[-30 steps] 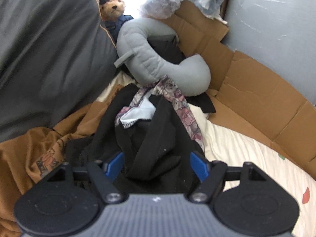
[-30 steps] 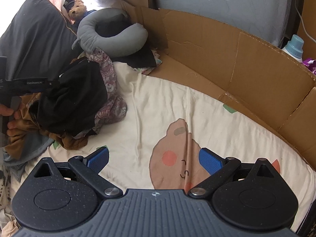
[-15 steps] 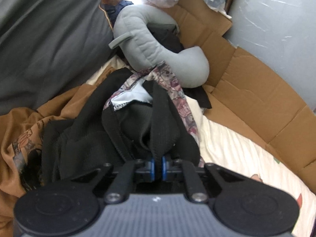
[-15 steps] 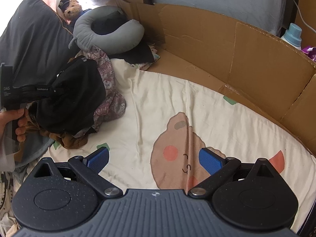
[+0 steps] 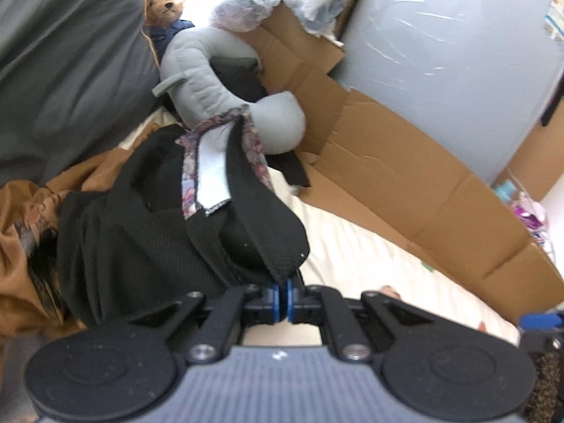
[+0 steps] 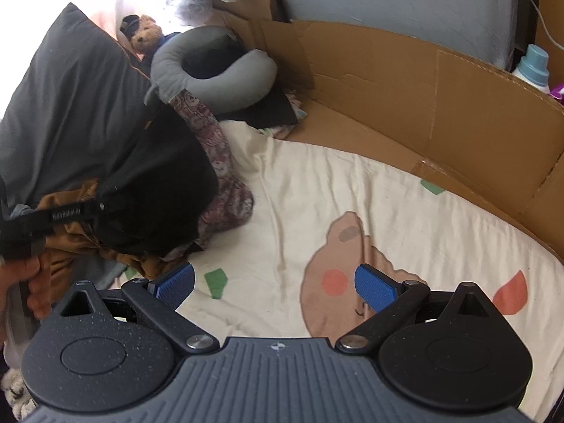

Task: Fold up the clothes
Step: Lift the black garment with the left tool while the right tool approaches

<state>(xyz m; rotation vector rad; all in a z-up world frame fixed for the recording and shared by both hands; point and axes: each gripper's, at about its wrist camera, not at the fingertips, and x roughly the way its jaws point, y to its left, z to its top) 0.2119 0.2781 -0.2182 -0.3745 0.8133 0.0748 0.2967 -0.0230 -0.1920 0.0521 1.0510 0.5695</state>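
Note:
My left gripper (image 5: pixel 283 298) is shut on an edge of a black ribbed garment (image 5: pixel 148 232), which is stretched up off the pile toward the camera. A floral-patterned garment (image 5: pixel 188 176) with a white lining is tangled in it. A brown garment (image 5: pixel 21 246) lies underneath at the left. In the right wrist view the same black garment (image 6: pixel 158 190) hangs lifted over the pile, with the floral garment (image 6: pixel 215 162) beside it. My right gripper (image 6: pixel 275 283) is open above the cream bedsheet (image 6: pixel 405 211), holding nothing. A hand (image 6: pixel 17 275) holds the left gripper's handle.
A grey neck pillow (image 6: pixel 218 70) and a teddy bear (image 6: pixel 144 33) sit at the head of the bed beside a dark grey pillow (image 6: pixel 70 98). Cardboard panels (image 6: pixel 423 88) line the far edge. A detergent bottle (image 6: pixel 534 67) stands behind them.
One second ago my left gripper was open around the black garment; it closed on it and has now pulled it up and to the right. The right gripper stayed open and drifted slightly.

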